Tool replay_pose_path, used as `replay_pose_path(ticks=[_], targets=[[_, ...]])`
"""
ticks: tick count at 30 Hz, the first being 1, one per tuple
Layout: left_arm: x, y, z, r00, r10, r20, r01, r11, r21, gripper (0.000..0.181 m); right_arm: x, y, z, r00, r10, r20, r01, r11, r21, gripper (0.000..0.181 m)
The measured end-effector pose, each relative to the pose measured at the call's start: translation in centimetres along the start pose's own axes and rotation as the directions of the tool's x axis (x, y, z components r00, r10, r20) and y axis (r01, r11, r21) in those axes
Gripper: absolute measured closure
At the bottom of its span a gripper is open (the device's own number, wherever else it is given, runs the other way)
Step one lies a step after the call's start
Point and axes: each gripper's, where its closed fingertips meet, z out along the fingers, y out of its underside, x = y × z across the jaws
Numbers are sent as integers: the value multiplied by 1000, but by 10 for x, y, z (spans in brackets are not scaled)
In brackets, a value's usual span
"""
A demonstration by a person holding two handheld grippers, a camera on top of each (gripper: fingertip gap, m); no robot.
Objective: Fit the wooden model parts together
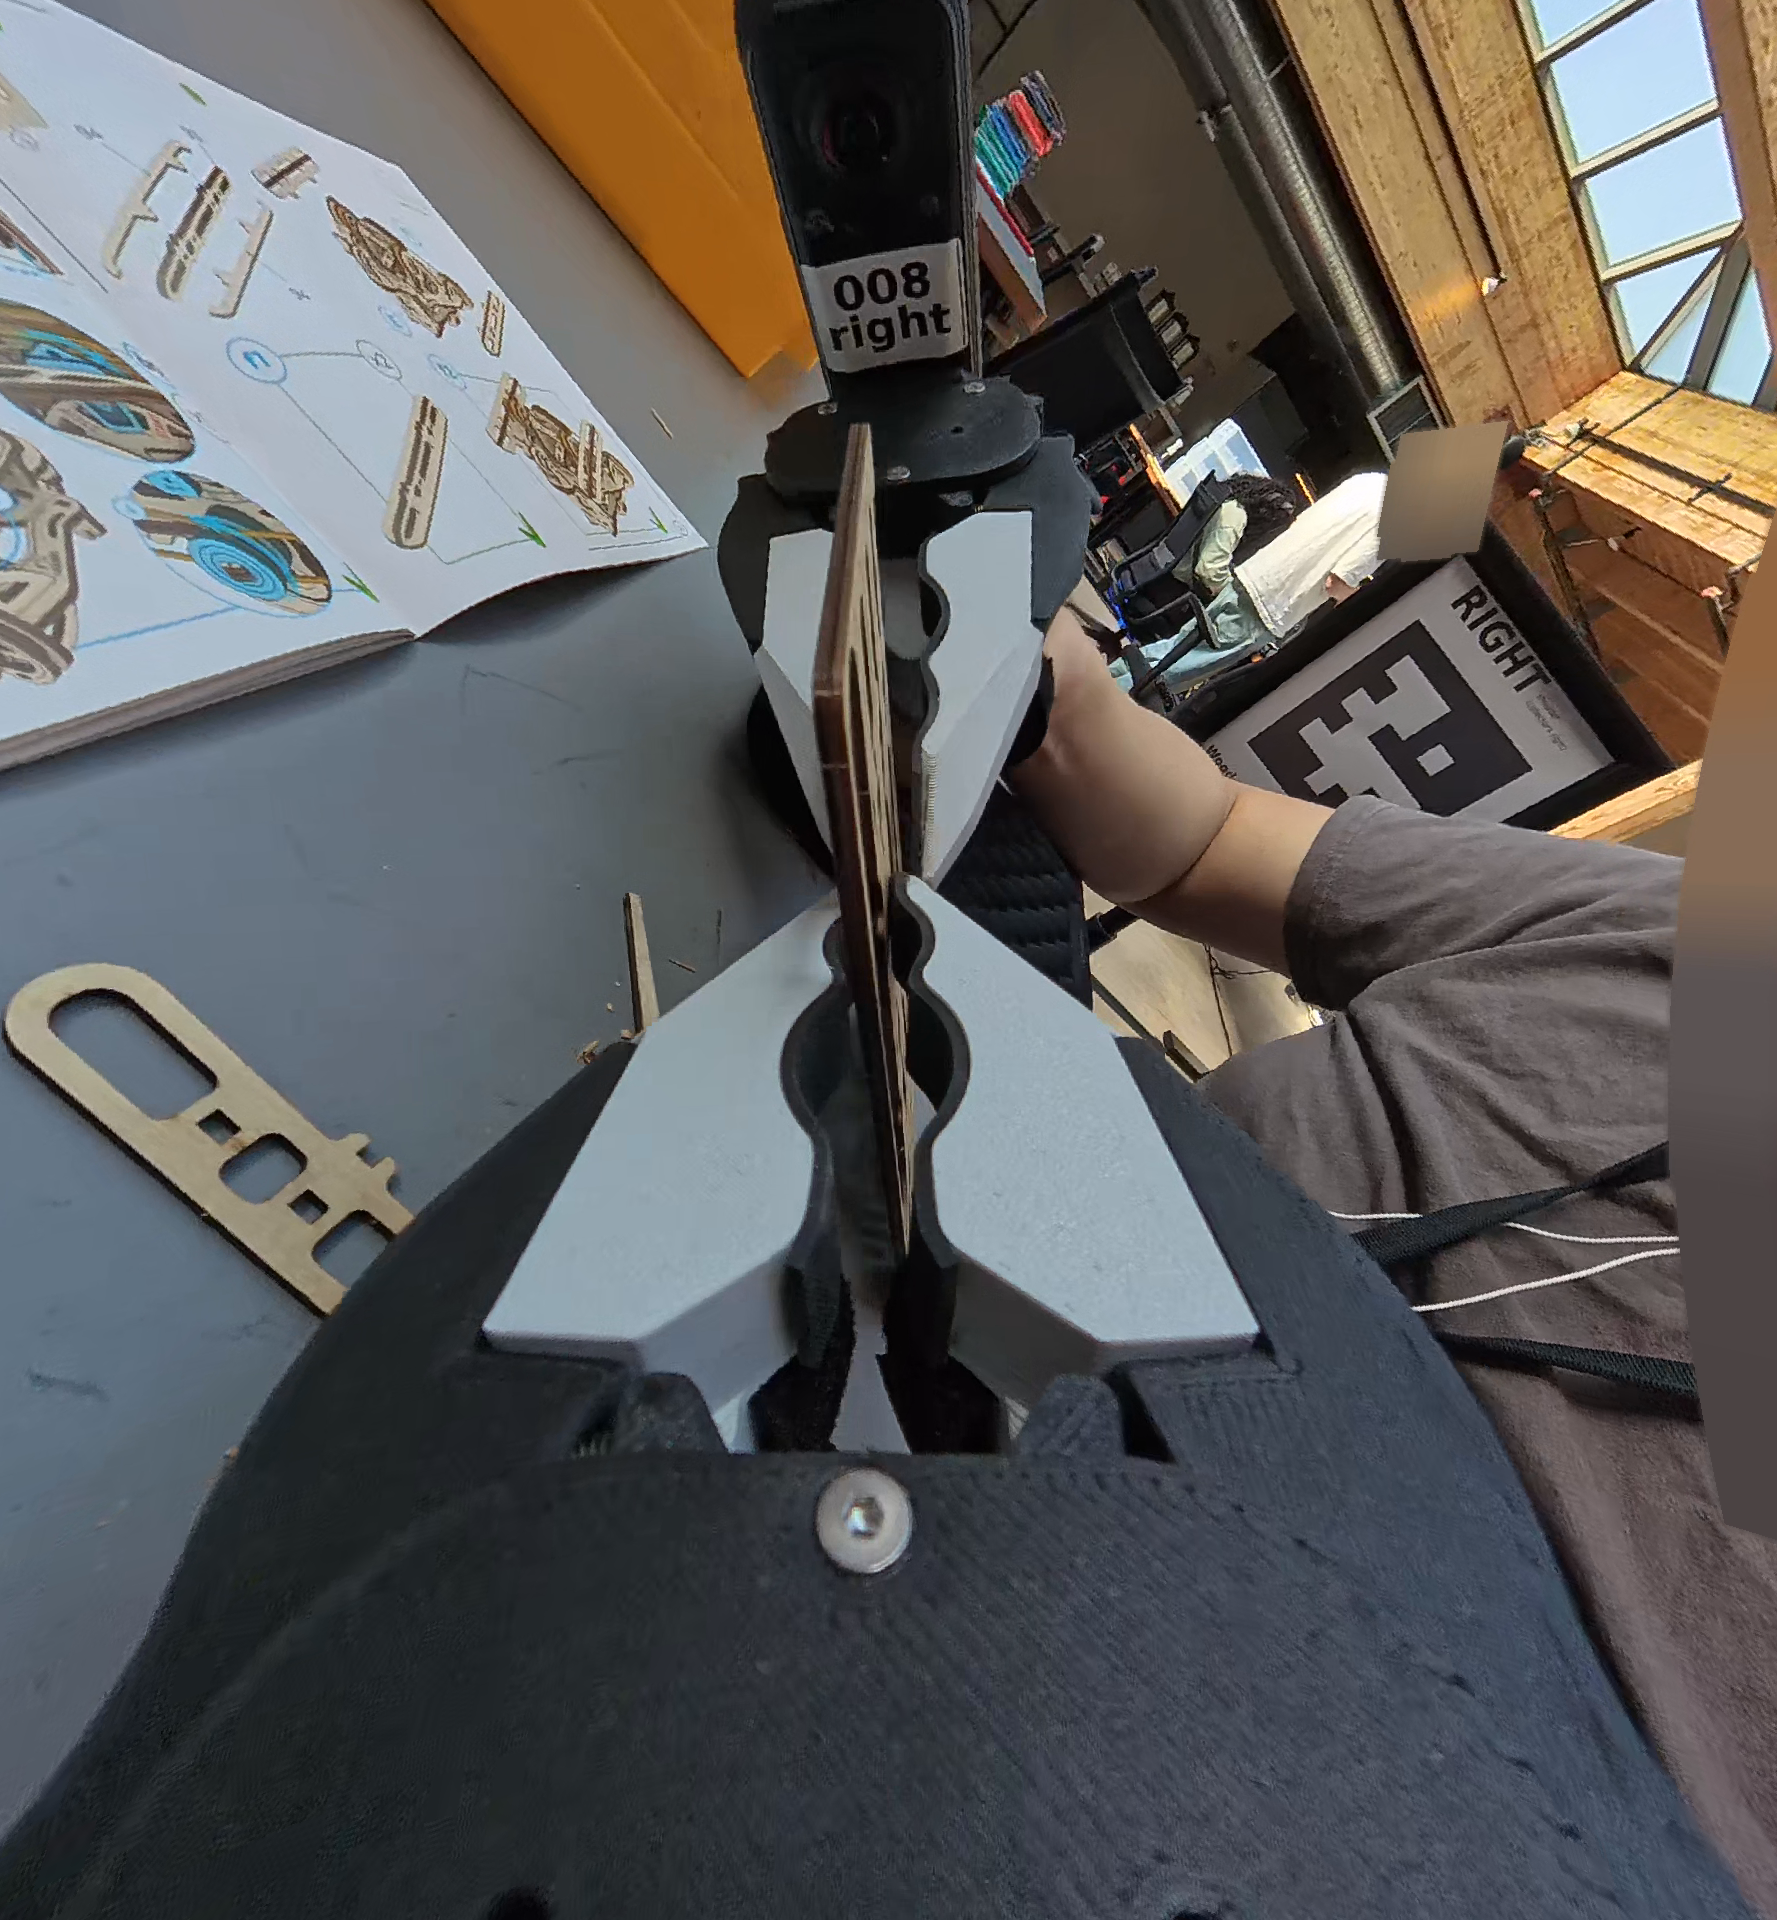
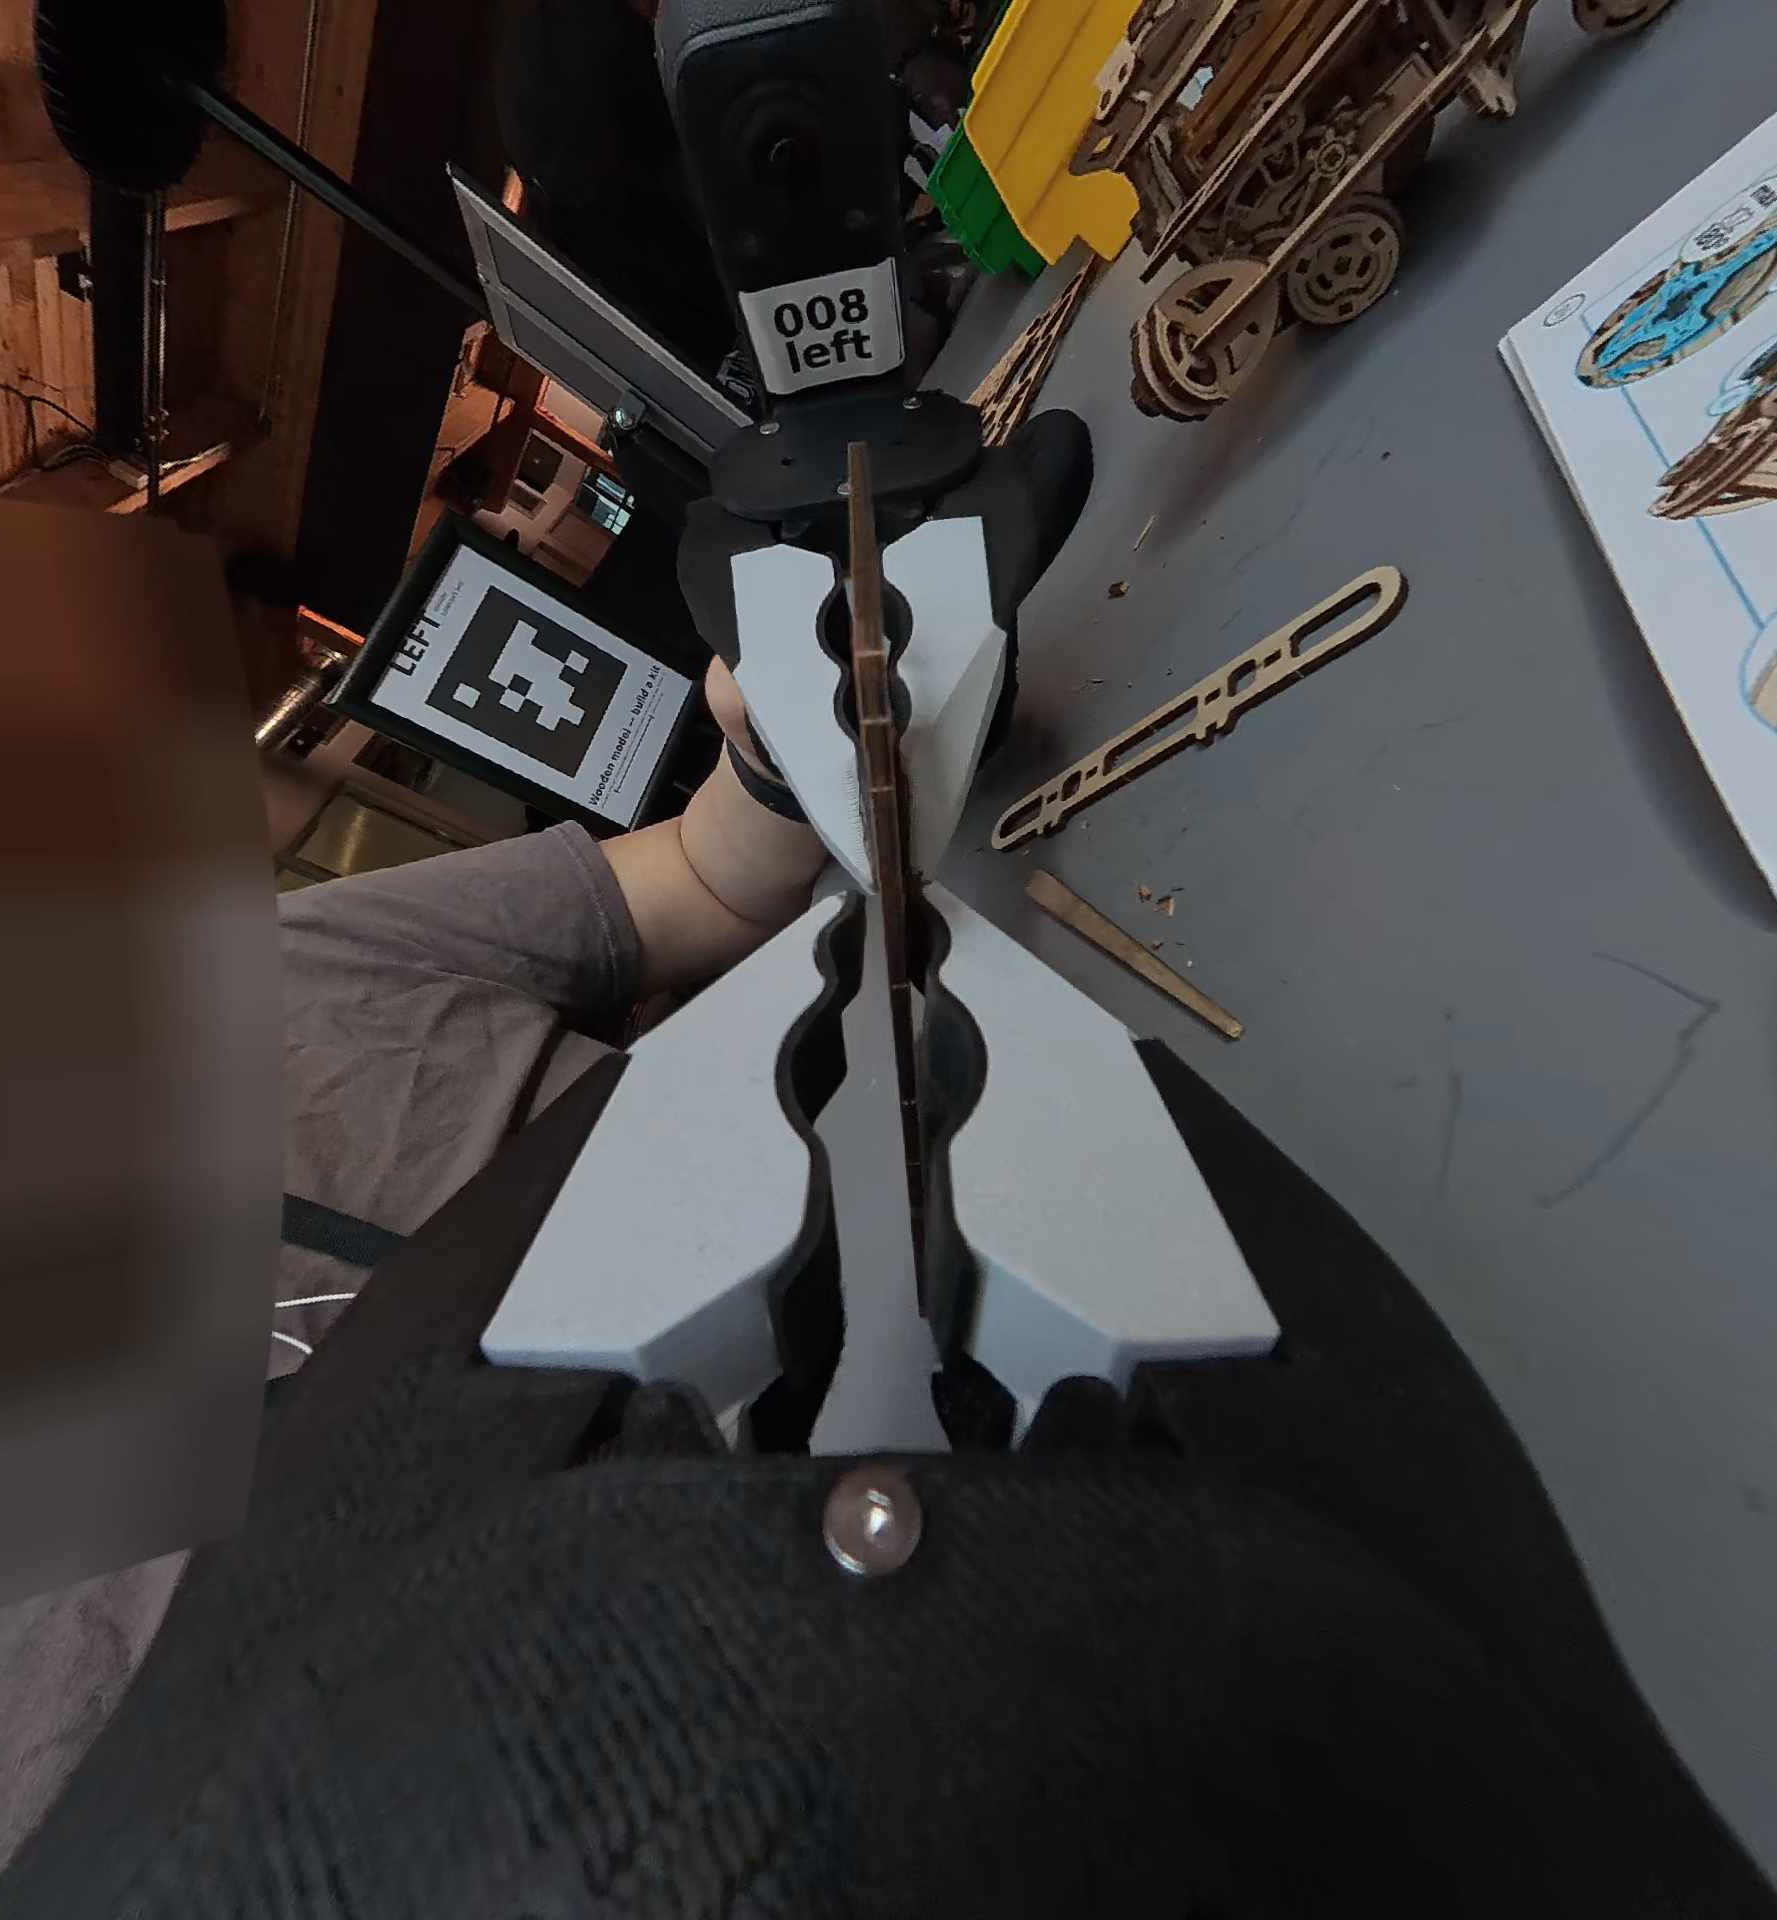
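Jaws of left gripper (image 1: 879, 904) and right gripper (image 2: 889, 914) both clenched on wooden panel (image 1: 863, 727); slotted strip (image 2: 1196, 707) nearby.

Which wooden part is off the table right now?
The thin wooden strip, edge-on, clamped between both hand-held grippers. The slotted wooden bar and the plain wooden stick both lie flat on the grey table, untouched.

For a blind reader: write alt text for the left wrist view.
Two grippers face each other, the left gripper and right gripper both shut on one thin wooden strip seen edge-on. On the grey table lie a slotted wooden part and an open instruction booklet.
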Motion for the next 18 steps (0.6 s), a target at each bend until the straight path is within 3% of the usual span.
replay_pose_path(ticks=[6, 8, 11, 13, 18], targets=[[0, -8, -4, 1000, -1, -9, 1, 999, 50, 181, 6, 17, 10, 990, -104, -94, 91, 988, -128, 181], [2, -11, -5, 1000, -2, -28, 4, 998, 70, 180, 4, 14, 9, 990, -107, -87, 98, 990, -101, 181], [4, -1, -1, 998, -27, -61, 27, 1000, -4, 164, 3, 2, 2, 997, -54, -54, 53, 998, -20, 181], [3, 3, 4, 998, -22, -57, 21, 1000, -17, 180, 0, -1, 0, 999, -39, -25, 39, 999, -1, 181], [1, 4, 4, 996, -48, -72, 46, 999, -21, 181, 1, 1, 1, 999, -31, -25, 30, 999, -16, 181]])
